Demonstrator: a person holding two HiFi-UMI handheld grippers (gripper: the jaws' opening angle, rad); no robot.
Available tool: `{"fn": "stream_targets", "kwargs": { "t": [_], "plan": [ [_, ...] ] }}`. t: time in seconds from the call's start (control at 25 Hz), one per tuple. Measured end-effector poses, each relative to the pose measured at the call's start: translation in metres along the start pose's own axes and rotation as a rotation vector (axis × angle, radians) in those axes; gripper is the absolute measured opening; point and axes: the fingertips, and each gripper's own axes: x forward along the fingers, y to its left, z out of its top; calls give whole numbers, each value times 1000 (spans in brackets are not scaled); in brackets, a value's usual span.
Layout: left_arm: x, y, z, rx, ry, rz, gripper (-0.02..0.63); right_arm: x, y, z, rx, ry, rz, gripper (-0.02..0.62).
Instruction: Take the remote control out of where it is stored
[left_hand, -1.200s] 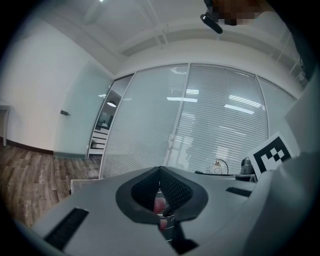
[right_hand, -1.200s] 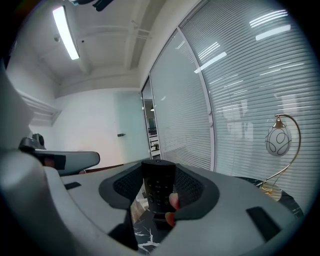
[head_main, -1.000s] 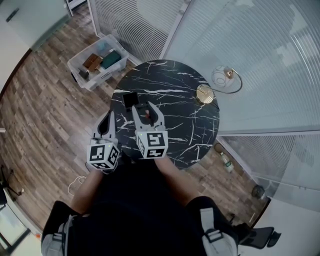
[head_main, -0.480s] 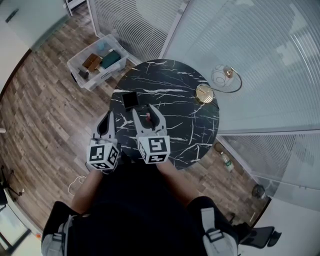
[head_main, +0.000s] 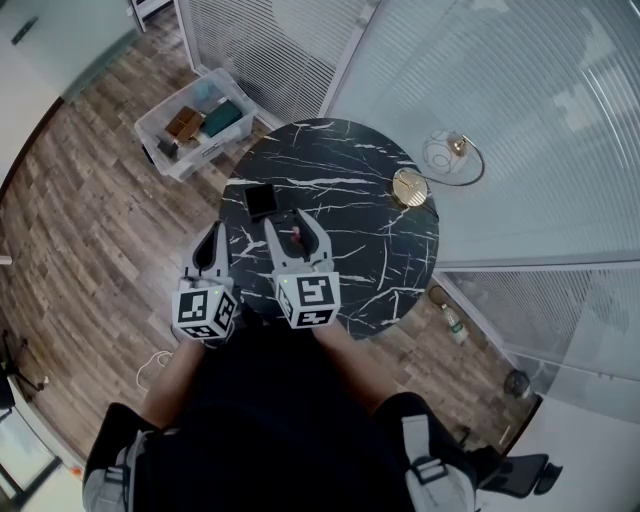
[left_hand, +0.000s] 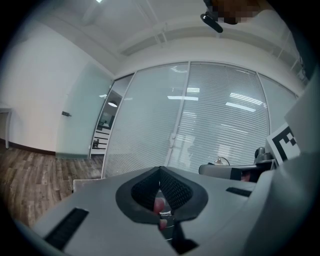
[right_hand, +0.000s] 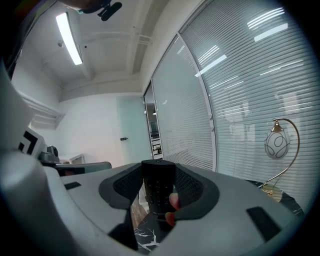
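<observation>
In the right gripper view a black remote control (right_hand: 158, 192) stands upright between the mesh pads, with my right gripper (right_hand: 159, 172) shut on it. From the head view my right gripper (head_main: 289, 220) hovers over the near left part of the round black marble table (head_main: 360, 170). It is just on the near side of a black square holder (head_main: 260, 200) lying on the top. The remote shows there only as a small dark and reddish bit between the jaws. My left gripper (head_main: 212, 232) hangs beside the table's left edge, its jaws shut and holding nothing (left_hand: 160, 172).
A gold lamp base (head_main: 408, 187) sits at the table's far right rim, and its globe shade (head_main: 445, 153) hangs beyond. A clear plastic bin (head_main: 195, 122) with several items stands on the wood floor at the far left. Glass walls with blinds enclose the far side. A bottle (head_main: 452, 322) stands on the floor to the right.
My right gripper has drawn slightly back towards the person, away from the black holder, still shut on the remote. The left gripper has barely moved.
</observation>
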Motion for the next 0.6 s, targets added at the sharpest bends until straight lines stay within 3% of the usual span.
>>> {"fn": "stream_targets", "kwargs": {
  "t": [0.6],
  "plan": [
    [1, 0, 1, 1, -4, -2, 8, 2, -1, -3, -5, 3, 2, 196]
  ]
}}
